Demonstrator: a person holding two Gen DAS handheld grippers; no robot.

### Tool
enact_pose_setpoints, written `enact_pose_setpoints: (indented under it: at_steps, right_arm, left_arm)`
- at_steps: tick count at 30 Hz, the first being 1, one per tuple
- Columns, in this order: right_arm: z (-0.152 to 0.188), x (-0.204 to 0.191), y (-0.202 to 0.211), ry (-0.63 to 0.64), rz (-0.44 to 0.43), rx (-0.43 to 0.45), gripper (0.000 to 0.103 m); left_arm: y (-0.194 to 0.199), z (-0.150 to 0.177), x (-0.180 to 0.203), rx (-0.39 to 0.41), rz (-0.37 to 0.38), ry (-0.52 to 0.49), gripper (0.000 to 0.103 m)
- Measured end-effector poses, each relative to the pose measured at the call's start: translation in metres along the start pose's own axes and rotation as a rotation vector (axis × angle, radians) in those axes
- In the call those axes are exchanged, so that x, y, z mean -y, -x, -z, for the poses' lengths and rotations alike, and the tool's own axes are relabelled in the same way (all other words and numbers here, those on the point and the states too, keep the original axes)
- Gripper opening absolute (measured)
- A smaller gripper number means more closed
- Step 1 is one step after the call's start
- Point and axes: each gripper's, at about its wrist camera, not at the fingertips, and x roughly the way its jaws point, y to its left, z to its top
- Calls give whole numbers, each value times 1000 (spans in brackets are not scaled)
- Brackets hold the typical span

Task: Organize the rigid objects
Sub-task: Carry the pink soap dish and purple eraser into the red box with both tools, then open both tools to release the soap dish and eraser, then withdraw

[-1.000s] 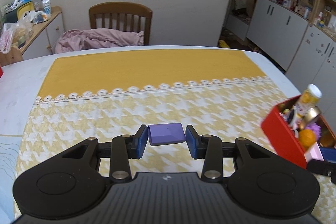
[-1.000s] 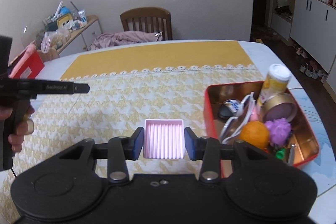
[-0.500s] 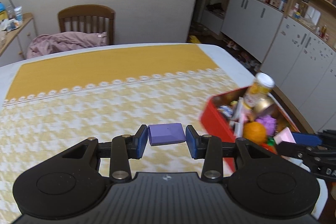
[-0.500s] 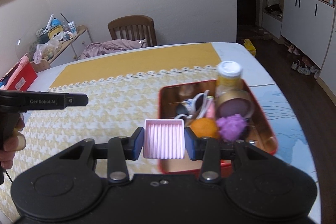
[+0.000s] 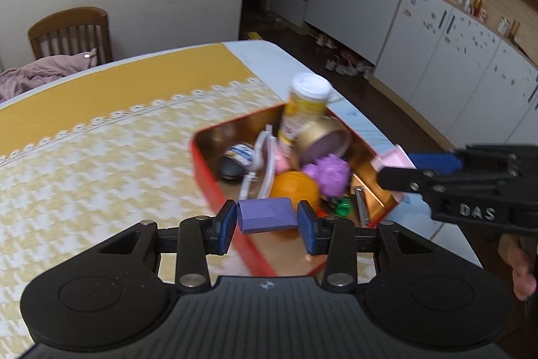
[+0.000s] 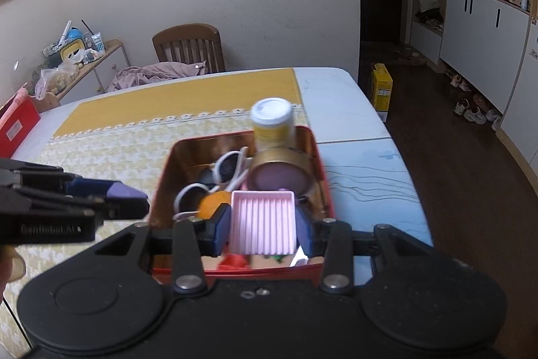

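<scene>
Left gripper clamped on small purple faceted block, over near left corner of red rectangular tin tray. Right gripper clamped on pink ribbed plastic dish, above tray's near end. Tray on yellow houndstooth tablecloth, crowded: white-capped yellow bottle, white sunglasses, orange ball.

Right gripper clamps a ribbed pink rectangular tray over the crowded red metal tin; left gripper alongside grips a purple block.
</scene>
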Motion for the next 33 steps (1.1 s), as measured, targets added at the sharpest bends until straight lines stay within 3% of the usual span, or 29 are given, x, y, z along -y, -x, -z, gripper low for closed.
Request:
enact_pose_setpoints:
  at_steps: [6, 16, 33]
  right_arm:
    - [-3, 17, -19, 28, -19, -27, 40]
    - [-2, 28, -47, 55, -50, -75, 40]
    - [2, 30, -56, 40, -104, -127, 41]
  left_arm:
    - [-36, -2, 22, -78, -12, 8, 39]
    - [-65, 1, 31, -139, -46, 26, 39]
    - [-78, 6, 35, -131, -58, 60, 38]
